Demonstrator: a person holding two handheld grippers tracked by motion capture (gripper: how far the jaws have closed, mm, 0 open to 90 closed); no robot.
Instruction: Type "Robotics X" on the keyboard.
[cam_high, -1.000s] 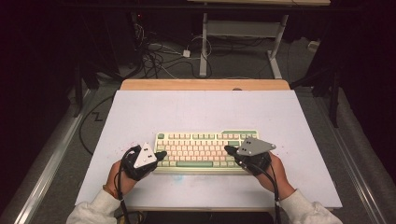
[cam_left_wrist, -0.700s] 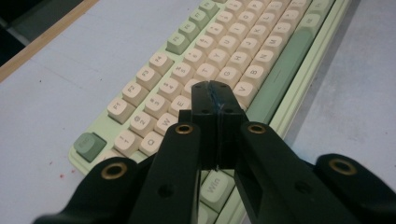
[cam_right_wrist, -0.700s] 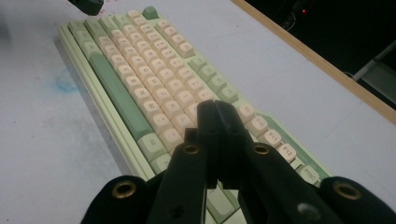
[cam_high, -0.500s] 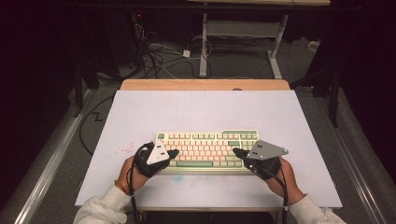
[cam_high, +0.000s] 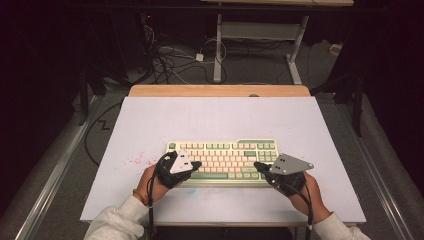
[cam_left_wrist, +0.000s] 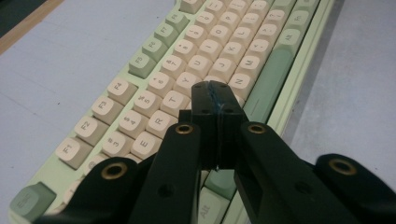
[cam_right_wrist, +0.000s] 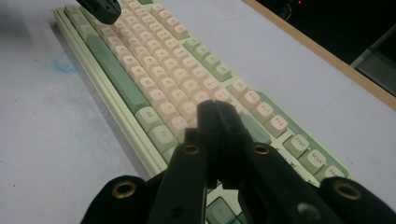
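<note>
A cream and green keyboard (cam_high: 225, 157) lies on the white table top (cam_high: 220, 120), near its front edge. My left gripper (cam_high: 196, 164) hovers over the keyboard's left end, jaws pressed together with nothing between them; in the left gripper view its tips (cam_left_wrist: 215, 89) sit above the letter keys of the keyboard (cam_left_wrist: 187, 65). My right gripper (cam_high: 257, 165) is over the right part of the keyboard, also shut and empty. In the right gripper view its tips (cam_right_wrist: 217, 108) hang above the keys (cam_right_wrist: 163, 70), with the left gripper's tip (cam_right_wrist: 105, 9) at the far end.
The table's wooden back edge (cam_high: 220, 90) borders a dark floor with cables (cam_high: 170, 55) and a metal stand (cam_high: 260, 35). Faint red specks (cam_high: 136, 160) mark the table left of the keyboard. A blue smudge (cam_right_wrist: 65, 63) lies in front of the keyboard.
The left gripper has moved right, from beside the keyboard's left end to over its keys. The right gripper has shifted slightly right along the keyboard. Both stayed shut.
</note>
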